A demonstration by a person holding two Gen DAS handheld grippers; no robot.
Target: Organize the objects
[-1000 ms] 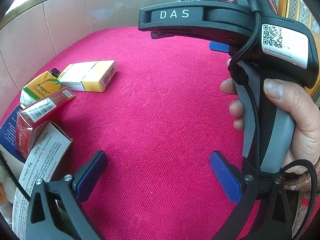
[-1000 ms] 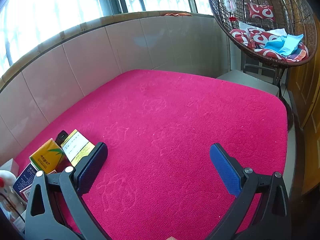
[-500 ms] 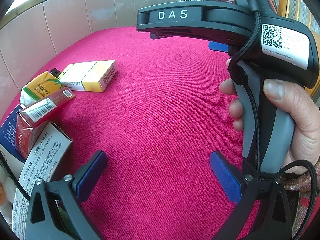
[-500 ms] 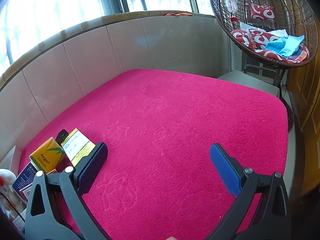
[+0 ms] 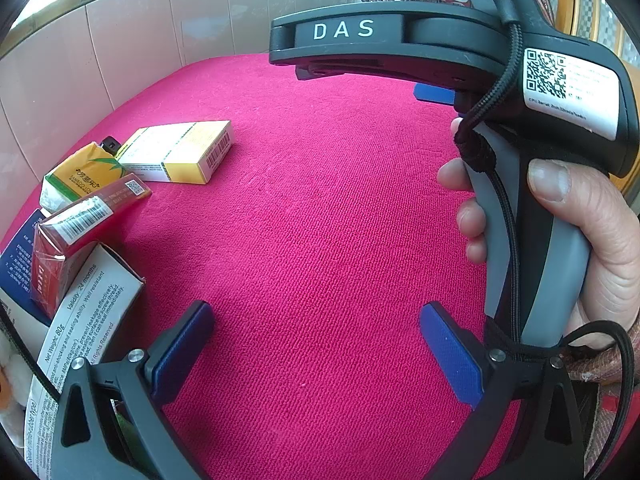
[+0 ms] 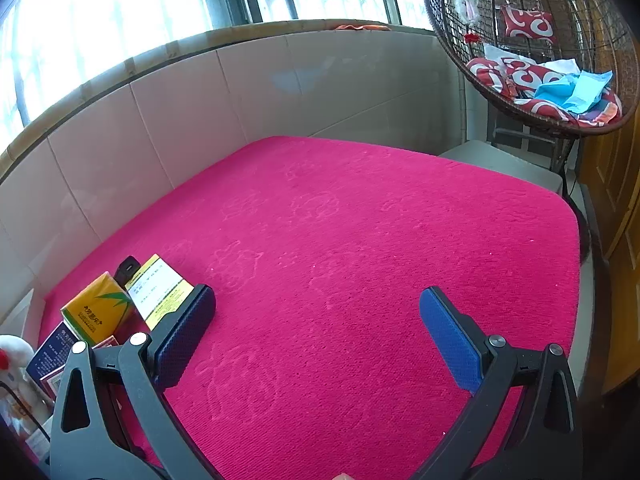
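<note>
Small boxes lie at the left of a pink mat [image 5: 320, 220]. A yellow and white box [image 5: 180, 152] lies flat, also in the right wrist view [image 6: 158, 290]. Beside it are a yellow-green tissue pack [image 5: 78, 176], a red box [image 5: 76, 232] and a white box with print [image 5: 80, 320]. My left gripper [image 5: 316, 352] is open and empty over the mat, right of the white box. My right gripper [image 6: 316, 332] is open and empty above the mat; its left finger stands in front of the yellow box. Its body [image 5: 480, 80] fills the right of the left wrist view.
A tiled wall [image 6: 200, 100] rims the mat at the back and left. A wicker hanging chair [image 6: 540, 60] with cushions stands at the far right. A dark blue box [image 6: 50, 354] and a white plush toy [image 6: 12, 354] lie at the left edge. A small black object [image 6: 127, 268] lies behind the yellow box.
Nothing has visibly changed but a slight drift of the right gripper's view.
</note>
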